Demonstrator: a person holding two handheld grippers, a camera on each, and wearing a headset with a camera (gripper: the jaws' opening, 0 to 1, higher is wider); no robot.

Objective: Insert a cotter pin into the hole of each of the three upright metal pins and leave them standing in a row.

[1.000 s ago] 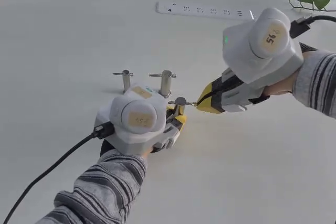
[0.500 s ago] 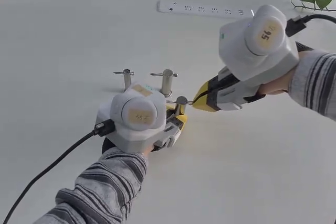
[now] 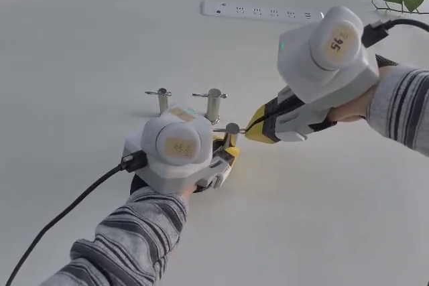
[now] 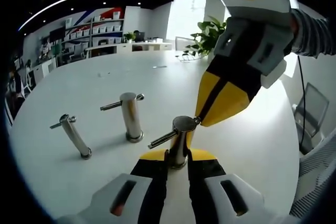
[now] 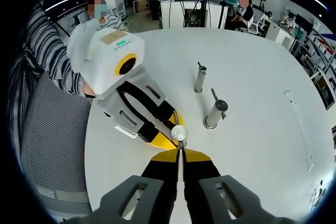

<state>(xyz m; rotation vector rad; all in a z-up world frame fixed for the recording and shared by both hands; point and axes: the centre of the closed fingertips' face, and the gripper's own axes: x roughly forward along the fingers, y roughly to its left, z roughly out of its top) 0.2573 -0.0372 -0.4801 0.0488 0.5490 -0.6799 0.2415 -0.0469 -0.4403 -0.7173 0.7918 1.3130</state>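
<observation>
My left tongs clenched the short upright steel pin at frame centre; my right tongs gripped the thin wire cotter pin through its head. Two pinned steel pins stood left.

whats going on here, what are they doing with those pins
A person works with two tools on a white table. The left hand-held gripper clamps the nearest pin upright, while the right hand-held gripper pinches a cotter pin that is through its hole. The middle pin and far pin stand alongside, each with its own cotter pin in.
</observation>
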